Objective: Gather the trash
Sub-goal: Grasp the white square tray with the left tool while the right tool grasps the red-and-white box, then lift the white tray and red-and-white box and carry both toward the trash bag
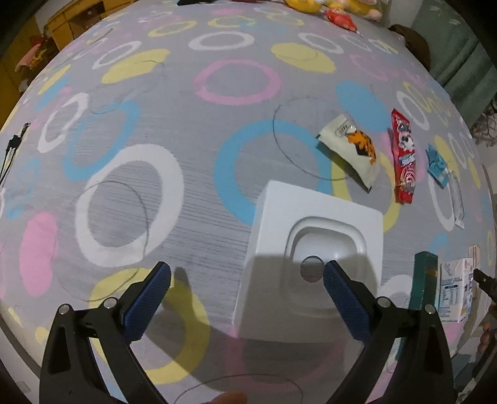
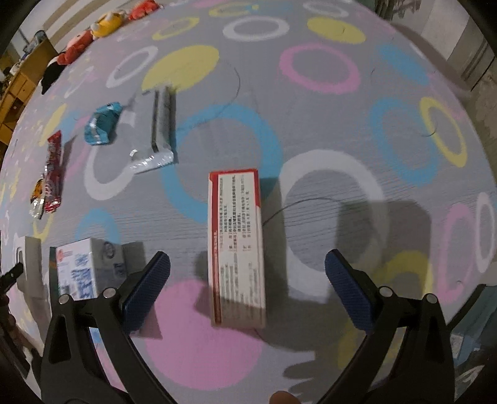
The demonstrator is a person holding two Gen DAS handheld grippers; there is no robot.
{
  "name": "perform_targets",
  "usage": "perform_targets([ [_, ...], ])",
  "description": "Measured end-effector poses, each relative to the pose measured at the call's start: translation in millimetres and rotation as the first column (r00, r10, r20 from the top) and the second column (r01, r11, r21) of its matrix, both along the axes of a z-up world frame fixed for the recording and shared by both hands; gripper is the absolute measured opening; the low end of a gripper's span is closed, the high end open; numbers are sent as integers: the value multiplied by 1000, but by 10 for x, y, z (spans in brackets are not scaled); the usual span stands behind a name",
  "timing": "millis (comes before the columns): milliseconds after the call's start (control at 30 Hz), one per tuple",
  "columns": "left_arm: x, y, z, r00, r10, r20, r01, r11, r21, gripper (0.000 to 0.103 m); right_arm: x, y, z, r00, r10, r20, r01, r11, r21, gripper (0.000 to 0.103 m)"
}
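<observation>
My left gripper [image 1: 247, 281] is open above the patterned cloth, with a white square box [image 1: 313, 264] just ahead under its right finger. Beyond it lie a cream snack wrapper [image 1: 348, 152], a red candy wrapper [image 1: 403, 158] and a blue wrapper [image 1: 436, 166]. My right gripper [image 2: 247, 275] is open, with a red-edged white carton [image 2: 237, 245] lying flat between its fingers. A white and blue milk carton [image 2: 80, 268] stands to its left; it also shows in the left wrist view [image 1: 456, 289].
A clear plastic sleeve [image 2: 157, 136] and the blue wrapper [image 2: 102, 122] lie further off, the red wrapper [image 2: 52, 171] at the left. A dark green box [image 1: 422, 282] stands beside the milk carton. Plush toys [image 2: 105, 23] sit at the far edge.
</observation>
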State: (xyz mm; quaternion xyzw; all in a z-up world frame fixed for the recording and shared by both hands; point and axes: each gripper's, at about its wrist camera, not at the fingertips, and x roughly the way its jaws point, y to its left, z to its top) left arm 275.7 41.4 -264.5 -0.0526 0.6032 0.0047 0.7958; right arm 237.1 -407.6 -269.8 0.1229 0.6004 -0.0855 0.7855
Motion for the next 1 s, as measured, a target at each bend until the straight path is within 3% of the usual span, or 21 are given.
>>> perform_targets([
  [200,21,4,-116,1000,-14,-15,14,1000,-11,94,84,51,-161,999,28,-29,-30,996,-80,98],
  [400,15,43,-96,1000,-24,3,24,999,-22,73,71,90,-164,999,39,-13,-40,993,-109,86],
  [500,16,77,-73,1000,-15,6,15,999,-38,60,64,115,-143,998,56,-3,-56,991,-119,72],
  [567,15,78,-59,1000,-14,9,15,998,-56,48,61,143,-111,998,70,4,-69,990,-126,47],
  [600,13,75,-46,1000,-19,10,19,997,-71,39,59,150,-83,998,67,6,-65,990,-127,39],
  [633,6,87,-38,1000,-20,10,21,997,-77,38,66,150,-71,998,65,4,-64,990,-127,33],
  [800,-31,57,21,1000,-24,21,26,995,-101,32,91,160,-40,998,67,-6,-67,986,-152,32],
  [1000,-62,-2,64,999,-29,37,33,994,-107,31,142,294,68,997,76,6,-74,984,-160,32],
])
